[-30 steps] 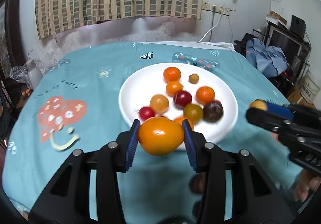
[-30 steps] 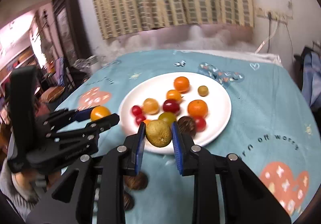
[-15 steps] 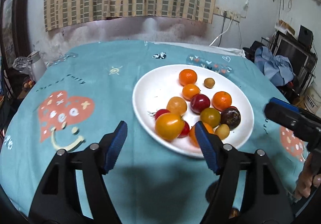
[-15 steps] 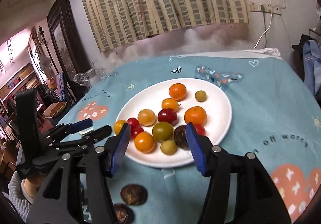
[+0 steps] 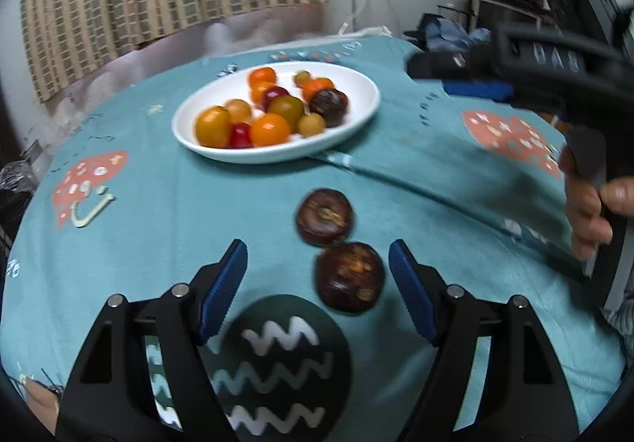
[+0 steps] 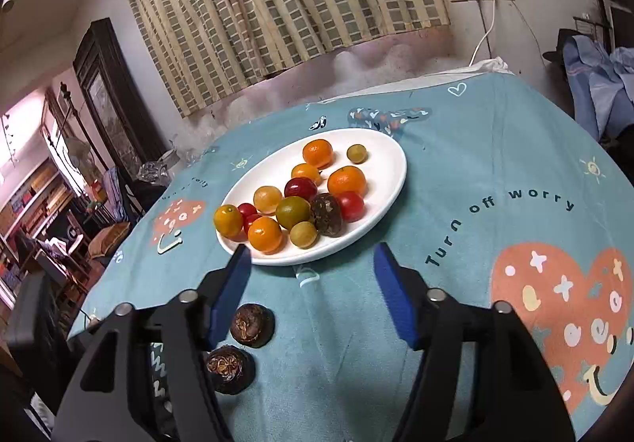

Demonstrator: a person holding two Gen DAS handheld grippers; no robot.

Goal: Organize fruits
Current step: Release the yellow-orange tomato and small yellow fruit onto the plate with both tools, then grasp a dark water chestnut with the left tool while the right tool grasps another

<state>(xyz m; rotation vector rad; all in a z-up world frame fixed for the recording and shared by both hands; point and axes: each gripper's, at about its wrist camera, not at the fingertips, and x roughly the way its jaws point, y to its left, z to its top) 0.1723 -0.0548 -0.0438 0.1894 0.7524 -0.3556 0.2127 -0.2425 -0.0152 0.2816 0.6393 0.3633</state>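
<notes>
Soft, even indoor light fills both views, with no hard shadows; only faint dark patches sit under the fruit on the white plate (image 6: 390, 180). In the right wrist view a bright pinkish glow washes out the room at far left. The left wrist view is smeared by motion: the right gripper (image 5: 471, 79) at far right and the two dark fruits (image 5: 325, 218) on the tablecloth (image 5: 158, 212) look blurred. Fisheye distortion bends the curtain (image 6: 277, 6) and table edges, and black vignetting rings every corner.
</notes>
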